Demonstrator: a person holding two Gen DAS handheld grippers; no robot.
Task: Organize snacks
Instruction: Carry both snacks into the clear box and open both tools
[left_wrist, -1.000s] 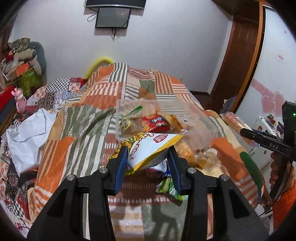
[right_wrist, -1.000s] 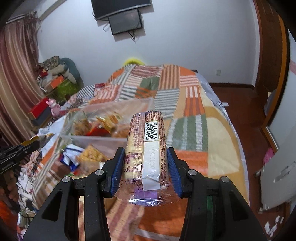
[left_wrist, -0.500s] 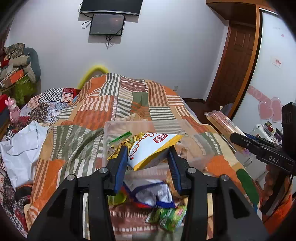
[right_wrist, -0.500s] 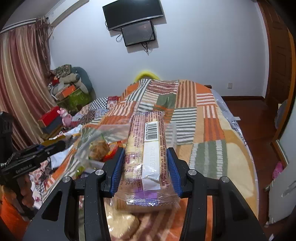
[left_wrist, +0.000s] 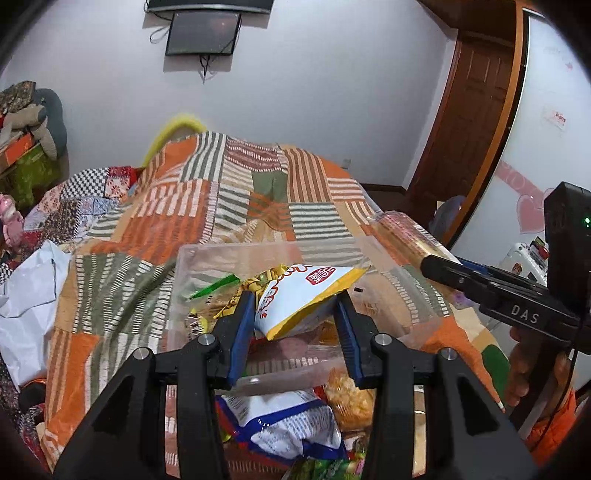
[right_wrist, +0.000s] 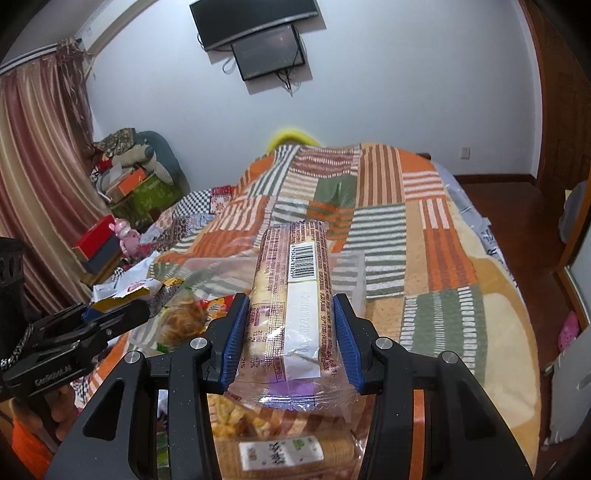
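My left gripper (left_wrist: 295, 314) is shut on a white and yellow snack bag (left_wrist: 306, 295) and holds it above a clear plastic box (left_wrist: 221, 254) that holds several snacks. My right gripper (right_wrist: 290, 321) is shut on a long biscuit packet with a barcode (right_wrist: 295, 280), held over the box's right side (right_wrist: 356, 280). The right gripper with its packet (left_wrist: 402, 230) shows at the right of the left wrist view. The left gripper (right_wrist: 118, 314) shows at the left of the right wrist view.
The box stands on a bed with an orange, green and white patchwork blanket (left_wrist: 236, 199). Loose snack packets lie near the front: a blue and white bag (left_wrist: 284, 424), a biscuit pack (right_wrist: 291, 454). White cloth (left_wrist: 26, 291) lies left. A door (left_wrist: 469, 122) stands right.
Both grippers have risen and moved forward with their packets, so the clear box now sits right under them. The right gripper has come closer to the left one.
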